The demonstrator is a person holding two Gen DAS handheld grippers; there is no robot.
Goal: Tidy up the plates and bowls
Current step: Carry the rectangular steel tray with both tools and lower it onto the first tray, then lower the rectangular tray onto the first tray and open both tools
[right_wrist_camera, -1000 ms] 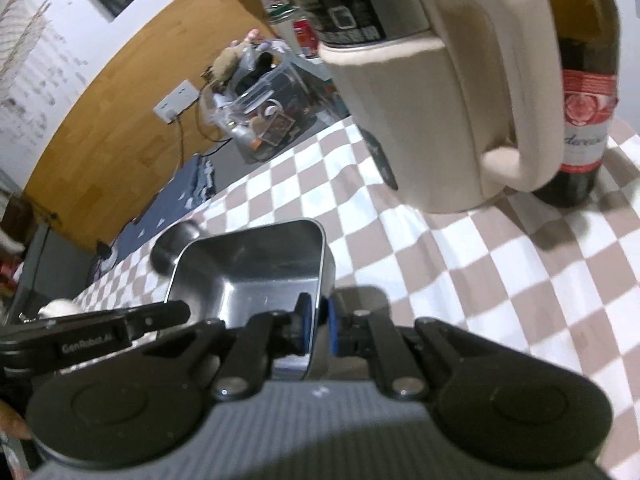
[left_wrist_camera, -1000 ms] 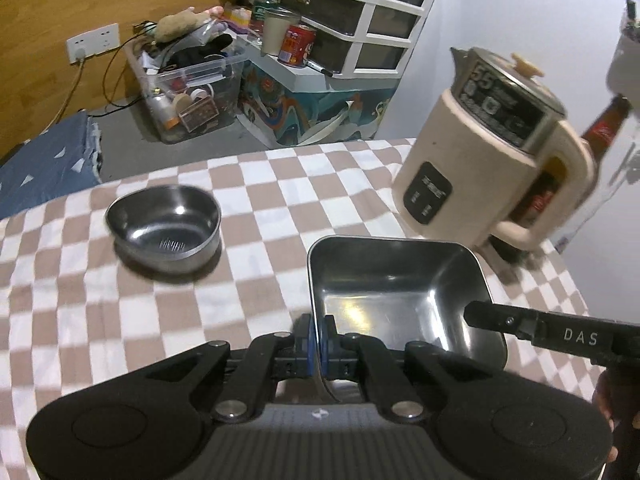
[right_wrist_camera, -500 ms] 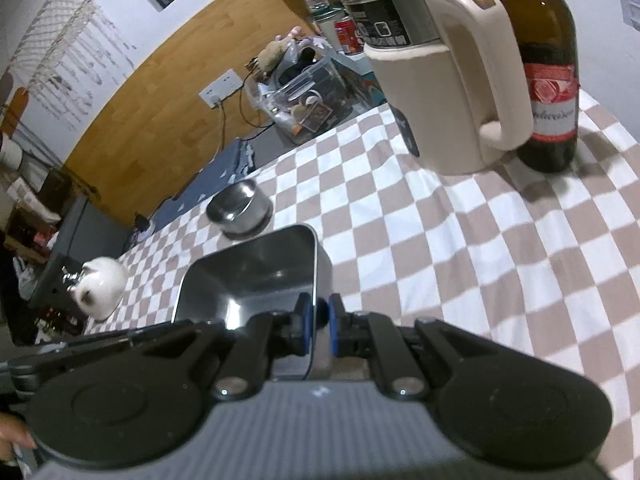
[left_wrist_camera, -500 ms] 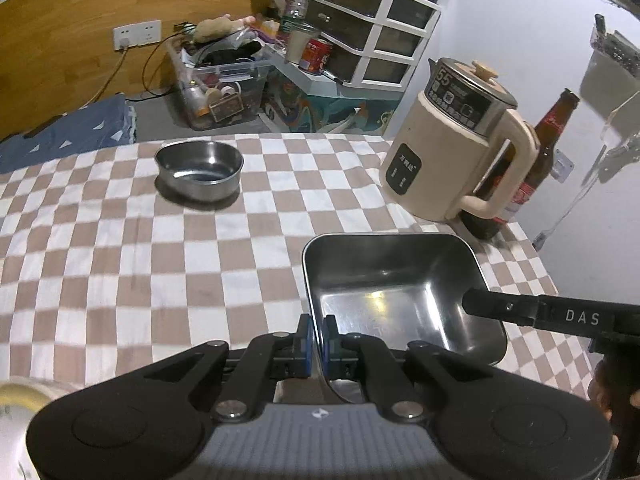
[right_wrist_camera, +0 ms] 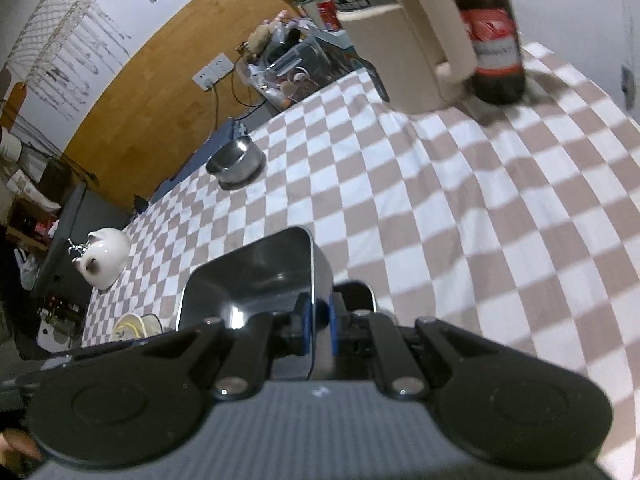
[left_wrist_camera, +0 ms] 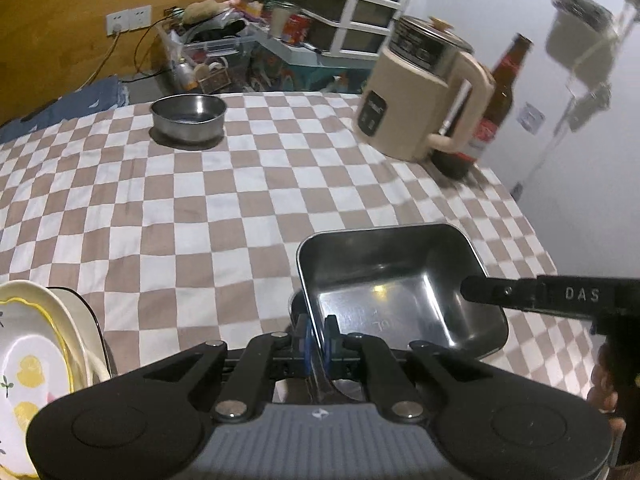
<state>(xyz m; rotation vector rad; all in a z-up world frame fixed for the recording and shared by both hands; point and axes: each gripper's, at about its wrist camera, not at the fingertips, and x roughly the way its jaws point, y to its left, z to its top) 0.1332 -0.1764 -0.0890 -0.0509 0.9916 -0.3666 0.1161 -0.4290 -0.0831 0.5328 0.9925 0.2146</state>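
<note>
A rectangular steel tray (left_wrist_camera: 392, 280) is held above the checkered tablecloth (left_wrist_camera: 200, 200) by both grippers. My left gripper (left_wrist_camera: 319, 334) is shut on its near rim. My right gripper (right_wrist_camera: 319, 320) is shut on its right-hand rim; the tray also shows in the right wrist view (right_wrist_camera: 256, 276). A round steel bowl (left_wrist_camera: 188, 116) stands at the far side of the table, also in the right wrist view (right_wrist_camera: 236, 160). A stack of pale plates and bowls (left_wrist_camera: 36, 360) sits at the near left, small in the right wrist view (right_wrist_camera: 132, 326).
A beige electric kettle (left_wrist_camera: 420, 92) and a brown beer bottle (left_wrist_camera: 492, 108) stand at the far right of the table. A white piggy bank (right_wrist_camera: 104, 252) sits near the left edge. Cluttered boxes and white drawers (left_wrist_camera: 344, 4) lie beyond the table.
Both grippers have pulled back toward the near side with the tray. The kettle, bottle and round bowl now look farther away, and the stack of plates has come into the left wrist view.
</note>
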